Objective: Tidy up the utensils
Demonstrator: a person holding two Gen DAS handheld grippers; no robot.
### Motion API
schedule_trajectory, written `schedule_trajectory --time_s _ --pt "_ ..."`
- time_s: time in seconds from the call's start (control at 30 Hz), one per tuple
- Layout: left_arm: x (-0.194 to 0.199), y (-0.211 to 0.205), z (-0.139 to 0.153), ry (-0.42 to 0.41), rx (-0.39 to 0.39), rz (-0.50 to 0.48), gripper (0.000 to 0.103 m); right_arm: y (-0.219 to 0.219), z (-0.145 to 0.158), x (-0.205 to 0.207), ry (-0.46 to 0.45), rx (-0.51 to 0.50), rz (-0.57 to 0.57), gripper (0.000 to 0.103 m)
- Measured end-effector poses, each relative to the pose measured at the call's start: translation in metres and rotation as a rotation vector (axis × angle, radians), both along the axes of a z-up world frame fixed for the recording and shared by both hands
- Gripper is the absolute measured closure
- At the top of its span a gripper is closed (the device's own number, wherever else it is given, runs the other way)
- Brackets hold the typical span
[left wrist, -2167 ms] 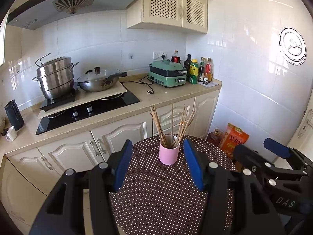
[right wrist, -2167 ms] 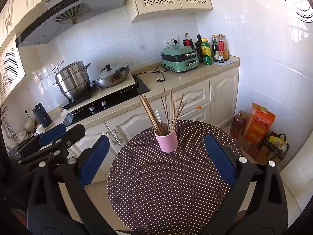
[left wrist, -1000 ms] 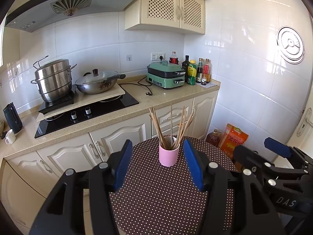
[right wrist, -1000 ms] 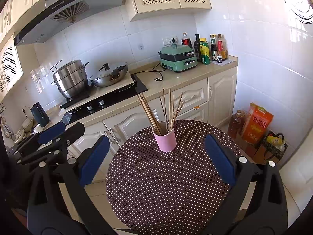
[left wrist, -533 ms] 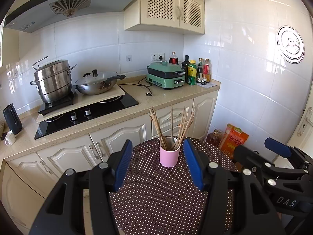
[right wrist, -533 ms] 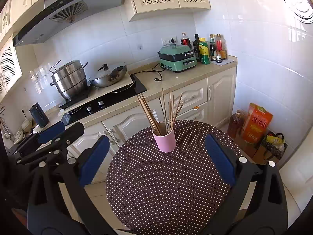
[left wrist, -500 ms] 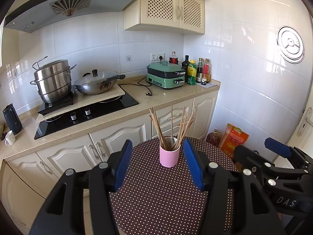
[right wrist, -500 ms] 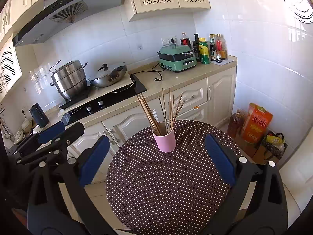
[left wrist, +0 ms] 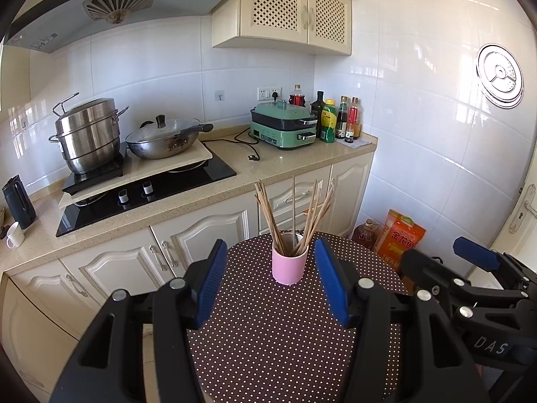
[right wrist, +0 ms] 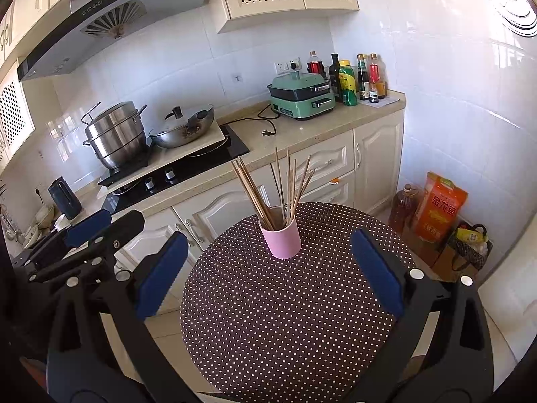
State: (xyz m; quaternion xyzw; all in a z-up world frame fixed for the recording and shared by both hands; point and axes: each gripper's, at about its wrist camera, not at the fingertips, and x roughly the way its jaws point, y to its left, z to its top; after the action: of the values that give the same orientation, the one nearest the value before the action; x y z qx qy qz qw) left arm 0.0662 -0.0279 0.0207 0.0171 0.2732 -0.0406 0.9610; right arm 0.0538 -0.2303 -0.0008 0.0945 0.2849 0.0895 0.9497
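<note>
A pink cup (left wrist: 289,266) (right wrist: 281,240) stands upright near the far edge of a round table with a brown polka-dot cloth (left wrist: 285,339) (right wrist: 288,309). Several wooden chopsticks (left wrist: 295,215) (right wrist: 278,188) fan out of the cup. My left gripper (left wrist: 272,282) hovers over the near side of the table, open, its blue pads (left wrist: 212,278) apart and nothing between them. My right gripper (right wrist: 268,268) is open wider, short of the cup, and empty. Each gripper shows at the edge of the other's view: the right gripper (left wrist: 476,278) and the left gripper (right wrist: 97,231).
Behind the table runs a counter (left wrist: 208,188) with a hob, a steel steamer pot (left wrist: 87,134), a lidded wok (left wrist: 164,137), a green electric cooker (left wrist: 285,127) and several bottles (left wrist: 339,117). An oil jug and an orange bag (right wrist: 436,206) sit on the floor at right.
Both views drifted slightly over the earlier frames, with the cup sitting a touch lower in view. Both grippers' jaw widths are unchanged and the cup has not moved.
</note>
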Motion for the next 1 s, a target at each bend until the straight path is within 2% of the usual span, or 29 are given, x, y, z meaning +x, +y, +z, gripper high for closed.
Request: schedule_trajectory --time_s 1.0 --pt "0.0011 0.0031 -0.0047 0.008 -0.005 -0.002 0.049 0.0009 -0.0042 0.0009 0.015 0.003 -0.012 0.007"
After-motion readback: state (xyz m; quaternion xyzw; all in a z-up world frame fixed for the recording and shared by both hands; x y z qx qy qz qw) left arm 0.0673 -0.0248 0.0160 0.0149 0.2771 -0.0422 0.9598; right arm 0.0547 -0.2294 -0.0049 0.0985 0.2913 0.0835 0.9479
